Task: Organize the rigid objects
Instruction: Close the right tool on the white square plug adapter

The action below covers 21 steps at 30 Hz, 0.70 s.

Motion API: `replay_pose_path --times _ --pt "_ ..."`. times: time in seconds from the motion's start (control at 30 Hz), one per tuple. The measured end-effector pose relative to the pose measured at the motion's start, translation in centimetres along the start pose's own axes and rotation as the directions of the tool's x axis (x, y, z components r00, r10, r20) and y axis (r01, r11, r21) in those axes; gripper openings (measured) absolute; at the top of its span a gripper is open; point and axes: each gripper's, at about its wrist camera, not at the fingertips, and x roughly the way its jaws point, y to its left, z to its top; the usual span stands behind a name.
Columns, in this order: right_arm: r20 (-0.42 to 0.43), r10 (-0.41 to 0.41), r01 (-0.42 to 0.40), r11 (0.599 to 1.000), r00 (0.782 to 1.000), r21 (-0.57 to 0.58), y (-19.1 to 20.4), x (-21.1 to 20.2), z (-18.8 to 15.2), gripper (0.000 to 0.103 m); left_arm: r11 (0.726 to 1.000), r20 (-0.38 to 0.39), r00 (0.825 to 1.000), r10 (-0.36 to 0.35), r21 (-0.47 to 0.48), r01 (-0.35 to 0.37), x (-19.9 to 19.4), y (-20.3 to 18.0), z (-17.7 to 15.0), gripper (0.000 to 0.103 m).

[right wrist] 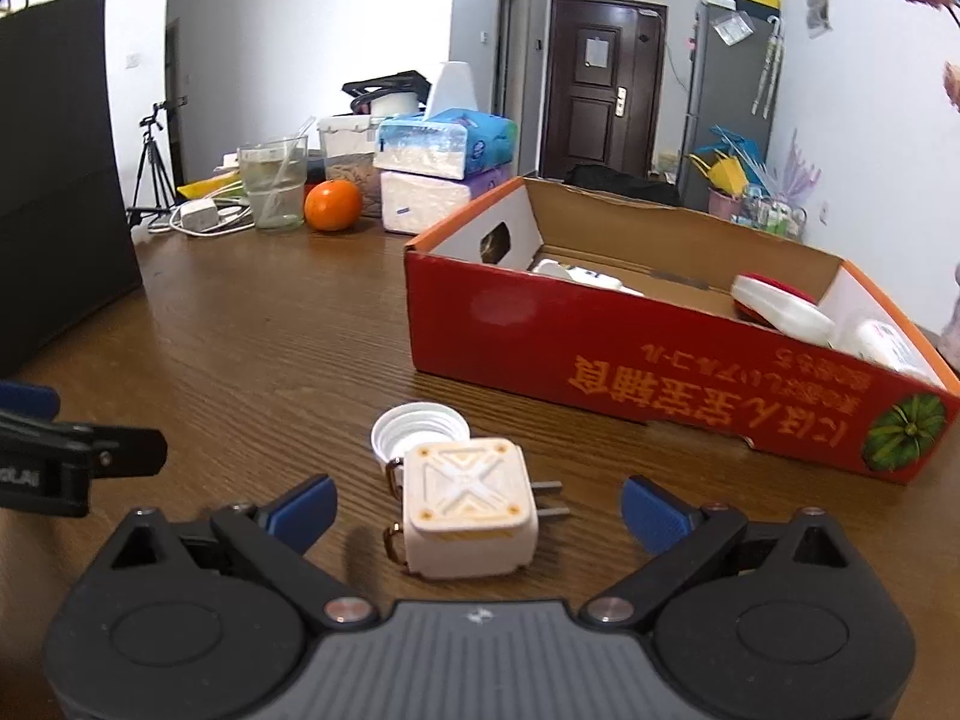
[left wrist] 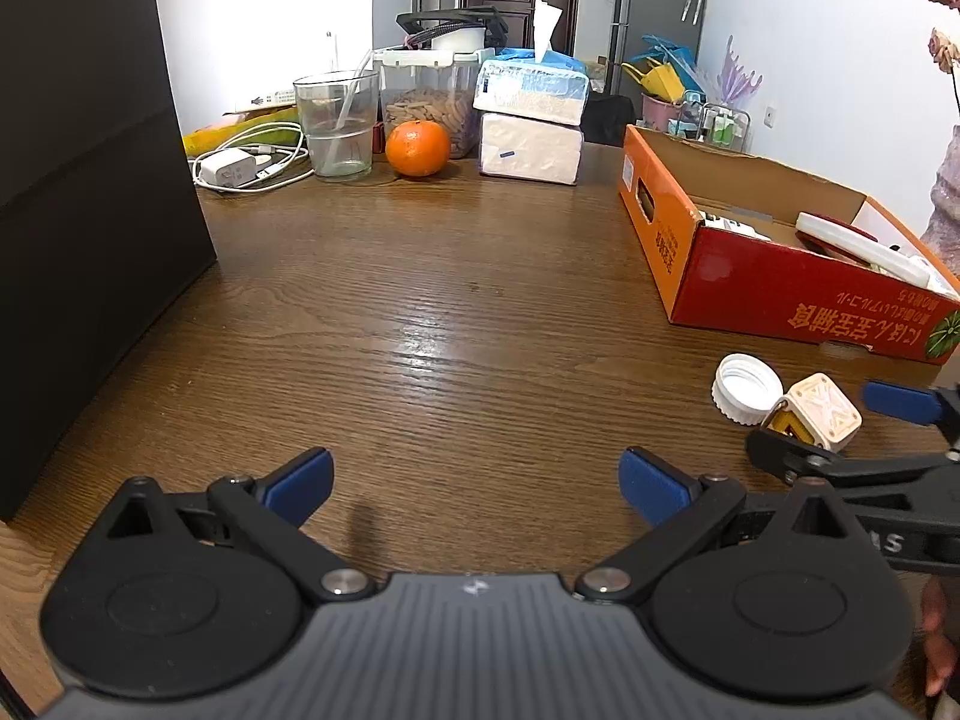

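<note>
A cream cube-shaped charger plug (right wrist: 468, 516) with two metal prongs lies on the wooden table (right wrist: 270, 360). It sits between the blue pads of my right gripper (right wrist: 478, 510), which is open, with a gap on both sides of the plug. A white screw cap (right wrist: 420, 432) rests open side up just behind the plug. In the left wrist view the plug (left wrist: 819, 414) and cap (left wrist: 747, 387) are at the right, with the right gripper (left wrist: 819, 423) around the plug. My left gripper (left wrist: 477, 480) stands open over bare table, holding nothing.
A red and orange cardboard box (right wrist: 600, 354) holding several white items stands to the right and behind. At the back are an orange (left wrist: 417, 148), a glass (left wrist: 336, 126), tissue packs (left wrist: 531, 126) and a charger with cable (left wrist: 231, 168). A black panel (left wrist: 90, 210) stands at the left.
</note>
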Motion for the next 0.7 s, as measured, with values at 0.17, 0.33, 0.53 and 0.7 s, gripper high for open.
replay_pose_path --times 0.17,0.33,0.53,0.7 --pt "-0.024 0.034 -0.034 0.999 0.999 0.011 -0.3 0.9 0.1 0.066 1.000 0.003 1.000 0.000 -0.002 0.000 0.0 0.0 0.0 0.103" --pt "-0.021 0.044 -0.044 0.999 0.999 -0.013 -0.2 0.6 -0.1 0.066 1.000 0.001 1.000 0.011 -0.001 -0.011 0.1 -0.2 0.0 0.103" --pt "0.005 0.036 -0.036 0.999 0.999 0.015 -0.9 0.0 0.1 0.066 1.000 -0.007 1.000 0.026 0.003 -0.026 0.3 -0.8 0.3 0.103" --pt "0.023 0.028 -0.029 0.998 0.999 0.049 -2.5 -0.6 0.2 0.059 1.000 -0.008 1.000 0.024 0.020 -0.024 0.3 -2.3 0.6 0.103"
